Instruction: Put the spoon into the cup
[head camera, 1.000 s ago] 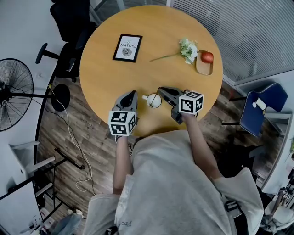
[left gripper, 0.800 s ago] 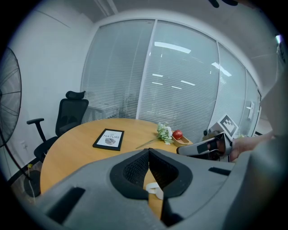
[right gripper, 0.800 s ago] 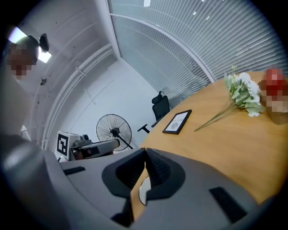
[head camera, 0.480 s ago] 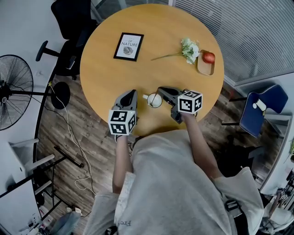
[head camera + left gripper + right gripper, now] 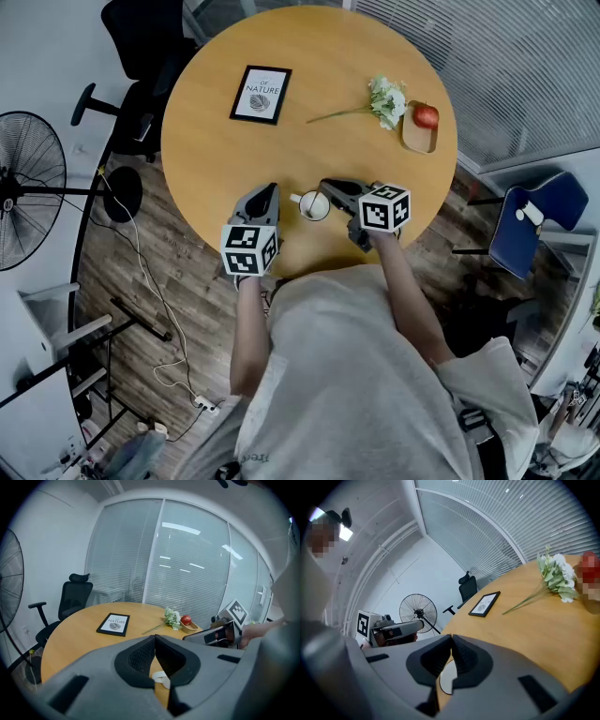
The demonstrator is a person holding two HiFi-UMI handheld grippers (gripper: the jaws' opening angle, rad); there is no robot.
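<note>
Hardly moved since a second ago: left hand-held gripper and right hand-held gripper pinched shut, empty, flanking small white ceramic cup near round wooden worktop's front edge. No spoon seen; probably inside already.

Left gripper view gives us just a sliver of the cup: the handle peeks out under the closed jaws, and the rest sits behind them. It's the same in the right gripper view, a slice of white rim at 6 o'clock below its closed jaws. From the head view, the thin line in the cup is too small for us to call a spoon. The fan is cut off at 9 o'clock. The apple is clipped at 3 o'clock. The person's torso covers the table edge at 6 o'clock.
</note>
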